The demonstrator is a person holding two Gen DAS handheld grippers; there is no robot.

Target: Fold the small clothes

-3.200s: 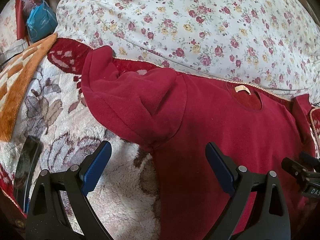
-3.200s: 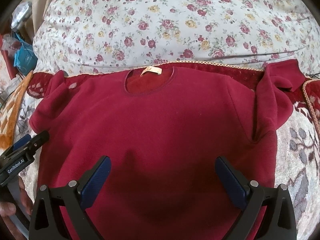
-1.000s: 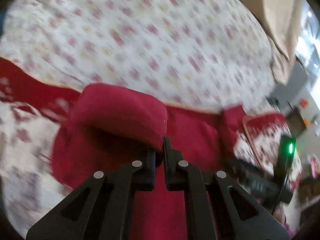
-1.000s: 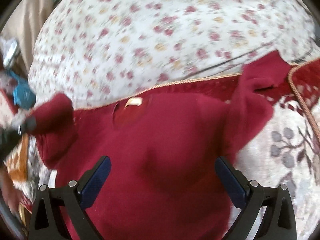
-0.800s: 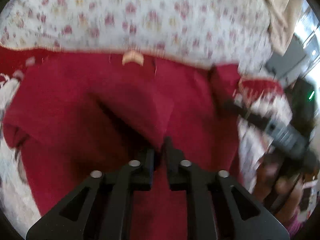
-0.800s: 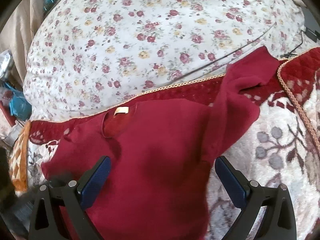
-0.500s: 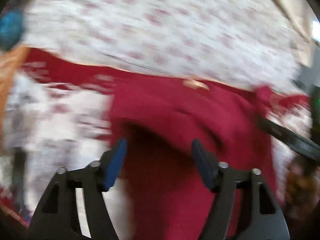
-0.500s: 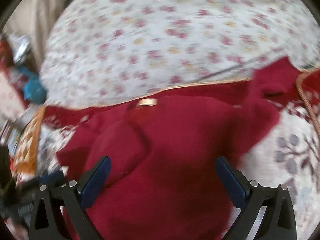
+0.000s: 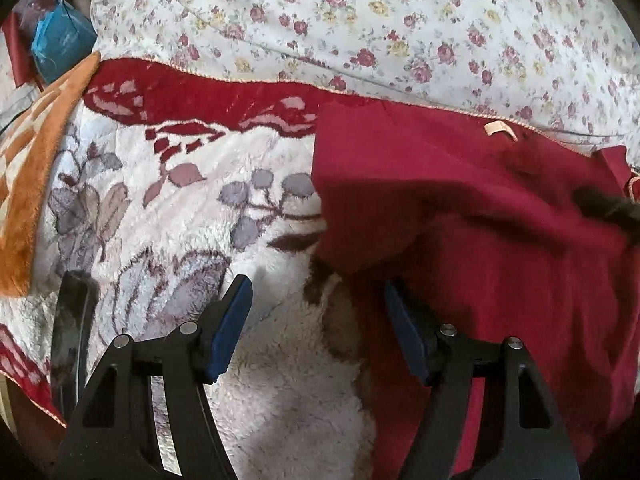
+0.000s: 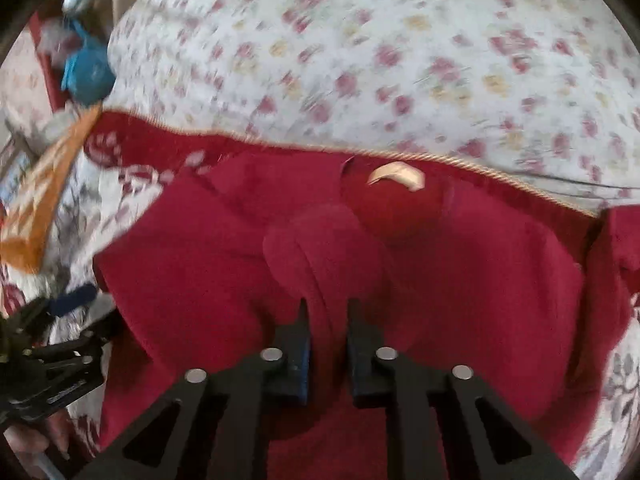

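Note:
A dark red sweater [image 9: 480, 208] lies on a plush floral blanket [image 9: 168, 184], its neck label [image 9: 498, 129] toward the flowered pillow. Its left sleeve is folded in over the chest [image 10: 320, 248]. My left gripper [image 9: 316, 312] is open and empty at the sweater's left edge, above the blanket. My right gripper [image 10: 326, 332] is shut on the folded sleeve's fabric near the middle of the chest, below the neck label [image 10: 396, 174]. The left gripper also shows at the lower left of the right wrist view [image 10: 60, 320]. The right sleeve [image 10: 624, 240] lies at the far right.
A big flowered pillow [image 9: 360, 28] lies behind the sweater. An orange and white blanket [image 9: 36, 152] lies at the left, with a blue bag [image 9: 56, 44] behind it. A dark phone-like object [image 9: 72, 320] lies on the blanket at lower left.
The left gripper carried the left sleeve over the chest, let go and drew back left, open. The right gripper, open before, has closed on the folded sleeve.

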